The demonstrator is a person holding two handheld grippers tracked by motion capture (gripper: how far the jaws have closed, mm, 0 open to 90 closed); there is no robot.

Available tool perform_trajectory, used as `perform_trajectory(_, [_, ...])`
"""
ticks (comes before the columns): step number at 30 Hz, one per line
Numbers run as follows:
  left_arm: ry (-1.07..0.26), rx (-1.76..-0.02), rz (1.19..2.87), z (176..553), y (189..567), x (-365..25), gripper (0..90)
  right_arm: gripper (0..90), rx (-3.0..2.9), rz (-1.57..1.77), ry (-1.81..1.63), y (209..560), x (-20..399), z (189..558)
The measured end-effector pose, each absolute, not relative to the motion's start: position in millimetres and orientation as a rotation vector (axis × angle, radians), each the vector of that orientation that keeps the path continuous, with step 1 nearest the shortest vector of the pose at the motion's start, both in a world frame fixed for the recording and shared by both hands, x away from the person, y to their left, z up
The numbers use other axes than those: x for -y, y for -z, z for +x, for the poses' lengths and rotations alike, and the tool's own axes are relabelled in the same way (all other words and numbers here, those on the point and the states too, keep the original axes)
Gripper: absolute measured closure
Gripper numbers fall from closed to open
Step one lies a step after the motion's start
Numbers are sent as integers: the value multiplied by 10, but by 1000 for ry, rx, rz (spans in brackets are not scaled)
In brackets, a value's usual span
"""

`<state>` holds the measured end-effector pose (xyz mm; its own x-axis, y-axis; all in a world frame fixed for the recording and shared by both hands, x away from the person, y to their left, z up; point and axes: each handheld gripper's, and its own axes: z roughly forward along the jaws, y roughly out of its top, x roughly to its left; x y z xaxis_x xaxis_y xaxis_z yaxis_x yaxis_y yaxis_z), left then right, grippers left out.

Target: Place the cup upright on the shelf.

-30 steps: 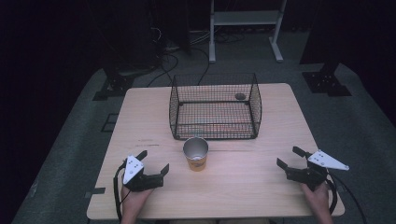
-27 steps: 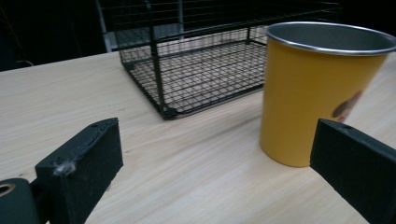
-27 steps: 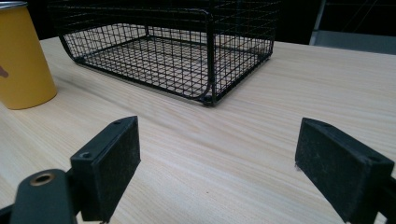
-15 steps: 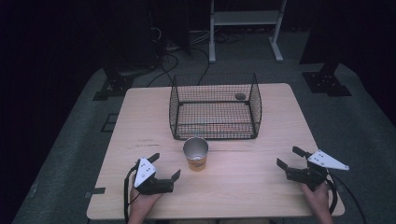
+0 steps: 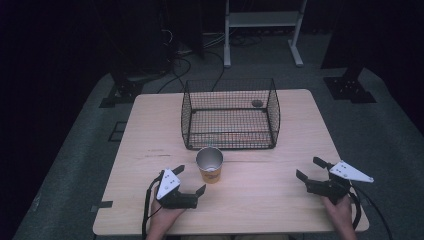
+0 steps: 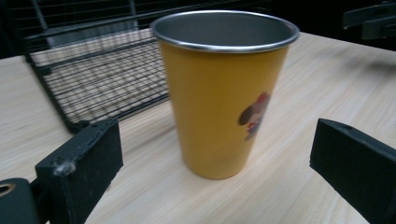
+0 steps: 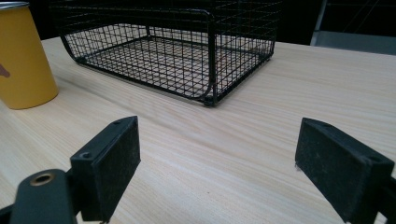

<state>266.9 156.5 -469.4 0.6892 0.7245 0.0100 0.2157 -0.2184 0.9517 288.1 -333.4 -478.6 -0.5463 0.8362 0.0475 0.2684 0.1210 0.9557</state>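
One light wood worktop [image 5: 280,200] carries everything, on grey carpet in a dark room. Next in size, black wire basket [image 5: 230,114] sits at the far middle of the worktop, open at the top; a small dark round object [image 5: 257,103] lies by its far right corner, can't tell if inside or behind the mesh. Yellow metal cup [image 5: 210,164] stands upright just in front of the basket's near wall, apart from it, steel rim and inside, small cartoon print on its side. In the left gripper view the cup [image 6: 224,88] is close ahead, centred between my jaws, not touching either. My left gripper [image 5: 190,181] is near the front edge, just left and in front of the cup, jaws wide apart, holding nothing. My right gripper [image 5: 312,169] is at the right front of the worktop, well apart from the cup, jaws spread open too and holding nothing, pointed toward the basket [image 7: 177,46], with the cup [image 7: 23,56] at far left in the right gripper view.
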Motion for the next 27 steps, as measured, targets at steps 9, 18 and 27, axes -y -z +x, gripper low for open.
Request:
perform_trajectory(9, [-534,-739,1788,2752,4733,-1402,20,130,-1891,1062,-1440,4786,3333,2880])
perform_trajectory(18, [-531,-753,1800,2846,4744,-1324,20,130,-1892,1063,-1443,4786,3334,2880])
perform_trajectory(27, [-520,-767,1783,2959,4727,-1229,20,130,-1892,1061,-1443,4786,3334,2879])
